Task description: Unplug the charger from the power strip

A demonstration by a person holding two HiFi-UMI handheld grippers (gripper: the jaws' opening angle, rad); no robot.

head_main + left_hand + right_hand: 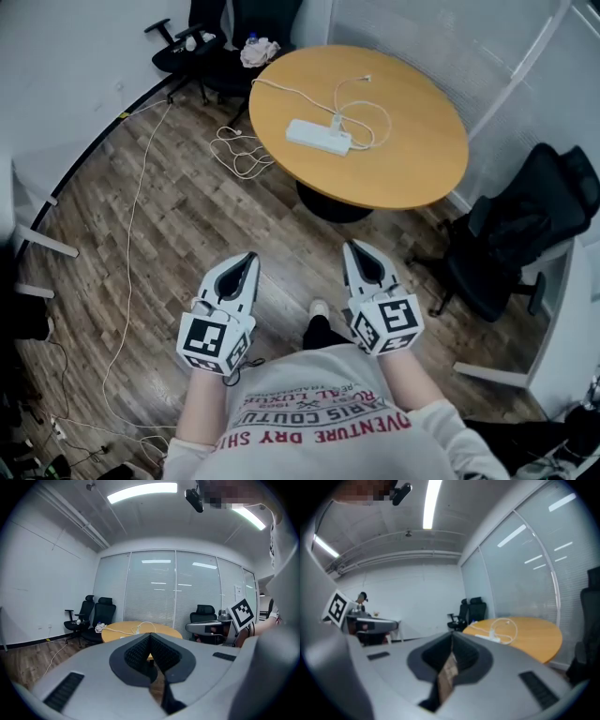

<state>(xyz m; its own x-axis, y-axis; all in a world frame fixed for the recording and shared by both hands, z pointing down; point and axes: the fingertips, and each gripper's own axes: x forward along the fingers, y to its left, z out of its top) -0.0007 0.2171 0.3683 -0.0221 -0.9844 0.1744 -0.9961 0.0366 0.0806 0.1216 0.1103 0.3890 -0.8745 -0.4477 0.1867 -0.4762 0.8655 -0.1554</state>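
Head view: the task is not yet begun, as far as can be judged. The wooden floor (159,234) takes up most of the frame. The round tabletop (412,159) is seen at the far side of it, well apart from the person. A black chair (516,234) is noted at the right of the tabletop.

The white strip (317,136) lies flat near the middle of the tabletop. The charger (336,121) is seen seated in the strip at its far right end, so it is read as plugged in. A thin white cable (380,117) is looped on the tabletop just beside the charger. A second cord (239,155) runs off the tabletop's left edge and lies coiled on the floor.

Everything is left to do. The tabletop has to be reached, the charger gripped and pulled free. The strip will probably need to be held down by the other gripper.

The left gripper (248,258) and right gripper (354,248) are held side by side over the floor, just in front of the person's body. Both are pointed toward the tabletop. Neither touches anything.

Left gripper view: the jaws are closed tip to tip, with nothing held between them. Right gripper view: the jaws are likewise closed and empty, and the strip shows small on the tabletop beyond.
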